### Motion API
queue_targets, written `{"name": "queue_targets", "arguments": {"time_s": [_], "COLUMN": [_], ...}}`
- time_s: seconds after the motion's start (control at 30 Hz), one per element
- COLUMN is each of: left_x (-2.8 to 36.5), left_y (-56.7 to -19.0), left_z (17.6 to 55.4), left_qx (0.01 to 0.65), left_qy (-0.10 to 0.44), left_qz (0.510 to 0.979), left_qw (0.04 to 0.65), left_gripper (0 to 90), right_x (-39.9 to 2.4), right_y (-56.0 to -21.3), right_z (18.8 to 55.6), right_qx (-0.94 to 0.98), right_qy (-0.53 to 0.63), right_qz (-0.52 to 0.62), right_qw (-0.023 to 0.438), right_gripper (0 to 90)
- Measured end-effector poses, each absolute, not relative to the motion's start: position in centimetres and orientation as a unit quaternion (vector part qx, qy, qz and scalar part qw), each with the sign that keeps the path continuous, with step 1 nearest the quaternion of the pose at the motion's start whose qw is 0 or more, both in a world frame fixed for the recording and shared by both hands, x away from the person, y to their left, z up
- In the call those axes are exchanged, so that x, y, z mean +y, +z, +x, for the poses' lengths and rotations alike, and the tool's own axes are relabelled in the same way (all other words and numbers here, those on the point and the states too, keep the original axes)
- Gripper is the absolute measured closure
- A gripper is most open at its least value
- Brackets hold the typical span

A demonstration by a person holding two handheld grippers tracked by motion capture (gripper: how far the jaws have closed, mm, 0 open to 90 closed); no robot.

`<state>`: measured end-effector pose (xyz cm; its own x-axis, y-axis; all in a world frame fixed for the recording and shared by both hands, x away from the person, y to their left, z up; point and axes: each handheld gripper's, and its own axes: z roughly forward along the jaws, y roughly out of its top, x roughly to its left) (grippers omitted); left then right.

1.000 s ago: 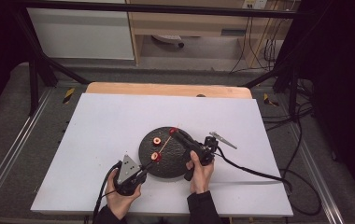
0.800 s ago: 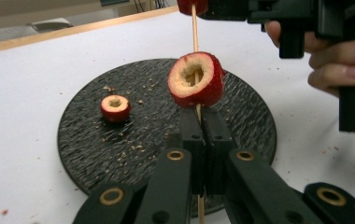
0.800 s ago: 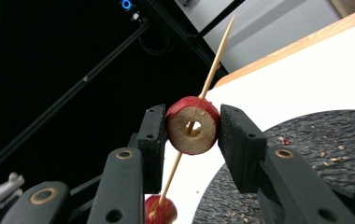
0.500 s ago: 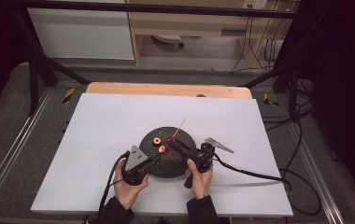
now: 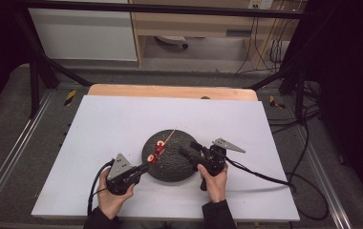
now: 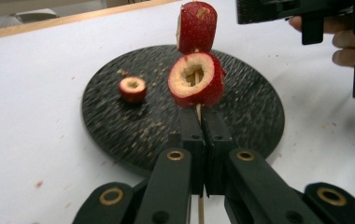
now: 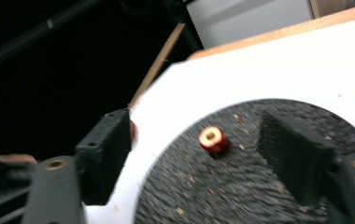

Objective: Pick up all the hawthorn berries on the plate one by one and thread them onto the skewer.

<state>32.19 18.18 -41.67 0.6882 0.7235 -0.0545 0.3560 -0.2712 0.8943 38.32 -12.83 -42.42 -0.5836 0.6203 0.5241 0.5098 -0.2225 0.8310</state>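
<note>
- My left tongs (image 6: 199, 140) are clamped tight on a thin wooden skewer (image 6: 198, 112), the stick pinched right between the two jaw tips
- Two red fruit slices ride on that skewer: the nearer slice (image 6: 196, 80) sits just beyond the jaw tips with its pale hollowed face turned toward me, and the farther slice (image 6: 196, 27) stands above it along the stick
- From the high view the left tongs (image 5: 144, 167) point toward the near left edge of the dark round plate (image 5: 177, 167), with the skewer (image 5: 168, 137) slanting up and away over the plate
- My right tongs (image 7: 199, 154) have just been opening and now stand well apart, with nothing pressed between the jaws
- A third fruit slice (image 7: 213, 140) lies loose on the plate (image 7: 241, 186) beyond the right tongs, in the gap between their jaws but touched by neither
- In the left gripper view that loose slice (image 6: 132, 88) sits on the plate (image 6: 119, 130) ahead and to the left of the left jaw tips
- From above, the right tongs (image 5: 189, 149) hover over the right half of the plate, facing the left tongs, near them but not touching
- The plate rests on a white table (image 5: 103, 129), and both my hands hold the tongs at its near edge
</note>
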Motion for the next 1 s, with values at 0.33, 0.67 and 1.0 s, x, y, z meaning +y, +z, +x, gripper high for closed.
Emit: {"name": "queue_targets", "arguments": {"time_s": [0.33, 0.67, 1.0], "left_x": [22.7, 24.7, 25.8], "left_y": [-42.3, -43.1, -43.3], "left_z": [31.9, 31.9, 32.1], "left_qx": [0.363, 0.364, 0.368], "left_qy": [0.173, 0.162, 0.157], "left_qz": [0.779, 0.783, 0.785], "left_qw": [0.48, 0.477, 0.473], "left_gripper": [88.4, 88.4, 88.4], "right_x": [-13.5, -12.5, -10.6], "right_y": [-42.6, -41.3, -40.2], "right_z": [38.8, 39.8, 41.5], "right_qx": [0.706, 0.77, 0.792], "right_qy": [0.555, 0.477, 0.449], "right_qz": [0.437, 0.418, 0.406], "right_qw": [0.053, 0.07, 0.078], "right_gripper": [6.9, 4.5, 4.2]}}
